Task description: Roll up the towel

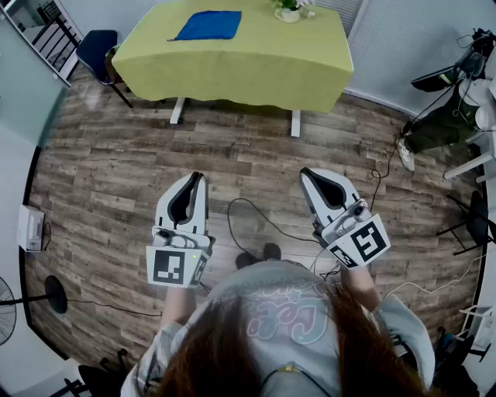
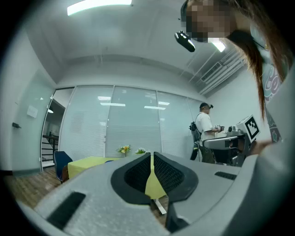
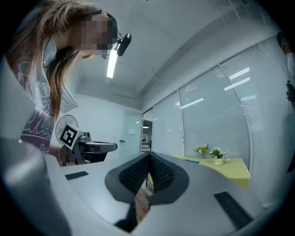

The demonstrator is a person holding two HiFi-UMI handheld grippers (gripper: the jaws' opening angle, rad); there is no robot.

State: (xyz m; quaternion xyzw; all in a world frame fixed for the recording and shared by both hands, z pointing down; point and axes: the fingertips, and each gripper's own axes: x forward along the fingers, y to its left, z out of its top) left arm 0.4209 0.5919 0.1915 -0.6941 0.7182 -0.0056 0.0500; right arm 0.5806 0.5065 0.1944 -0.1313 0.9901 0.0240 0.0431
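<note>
Your grey shirt (image 1: 287,310) and hair fill the bottom edge of the head view. Just beyond them you hold both grippers level over the wood-plank floor (image 1: 116,178).

1. The left gripper (image 1: 198,178) has its jaws closed, tips together, with nothing between them.
2. The right gripper (image 1: 307,172) has its jaws closed in the same way and is also empty.
3. A black cable (image 1: 256,213) loops across the floor between the two grippers.

Room, left to right:
- A white box (image 1: 31,229) sits on the floor by the left wall.
- A blue chair (image 1: 97,46) stands at the table's left end.
- The table (image 1: 232,74) is draped in a yellow-green cloth and stands well apart from you.
- The blue towel (image 1: 209,25) lies flat and unrolled on the tabletop, left of centre.
- A small pot of flowers (image 1: 288,9) stands at the far edge.
- Another person (image 1: 442,116) is at the right.

Markings: each gripper's cube carries black-and-white square markers. The pastel lettering on your shirt cannot be read.
</note>
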